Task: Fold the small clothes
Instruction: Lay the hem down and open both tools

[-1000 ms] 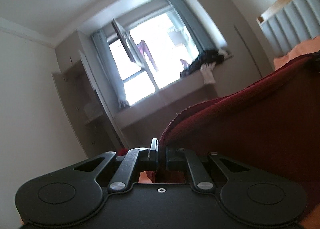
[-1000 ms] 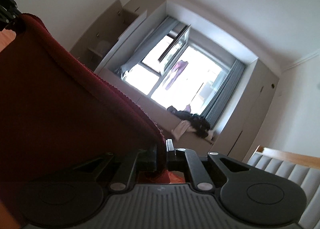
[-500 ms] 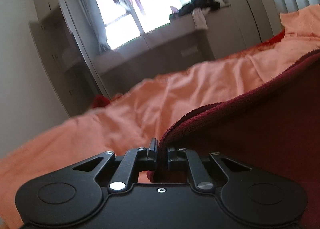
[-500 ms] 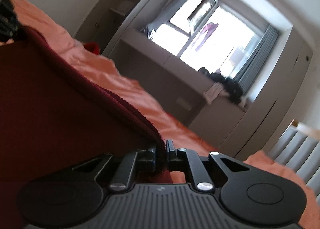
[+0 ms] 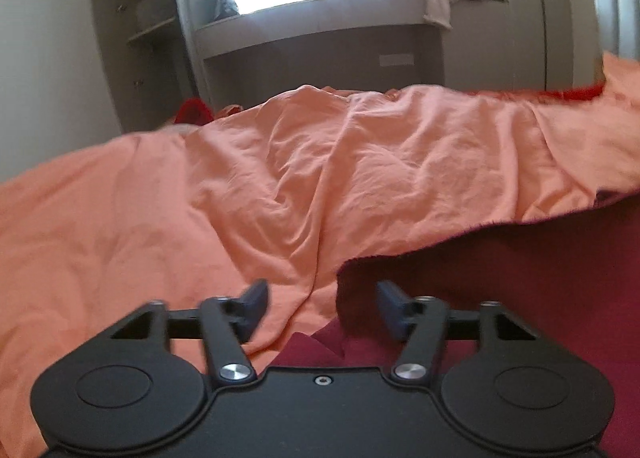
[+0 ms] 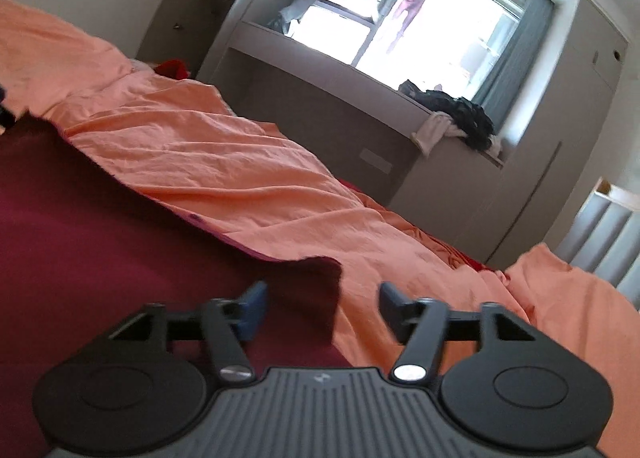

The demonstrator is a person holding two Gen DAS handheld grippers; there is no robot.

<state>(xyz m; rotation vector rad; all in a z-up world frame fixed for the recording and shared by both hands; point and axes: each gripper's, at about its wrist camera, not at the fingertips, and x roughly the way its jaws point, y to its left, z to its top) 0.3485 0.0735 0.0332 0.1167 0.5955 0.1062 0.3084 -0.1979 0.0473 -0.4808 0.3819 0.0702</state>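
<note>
A dark red garment [image 5: 520, 282] lies spread on an orange bed sheet [image 5: 280, 185]. In the left wrist view its corner sits between my open fingers, slightly right of middle. My left gripper [image 5: 320, 298] is open and holds nothing. In the right wrist view the same garment [image 6: 120, 238] fills the left side, with a corner lying between the fingers. My right gripper [image 6: 320, 298] is open and empty. Both grippers are low over the bed [image 6: 280, 177].
A grey window bench [image 5: 320, 37] runs along the far wall under a bright window [image 6: 420, 25], with a pile of dark clothes [image 6: 460, 113] on it. A padded headboard [image 6: 600, 242] stands at the right. A red item [image 5: 194, 109] lies at the bed's far edge.
Both grippers came down from pointing at the ceiling to the bed, then opened and let go of the dark red garment, which now lies on the sheet.
</note>
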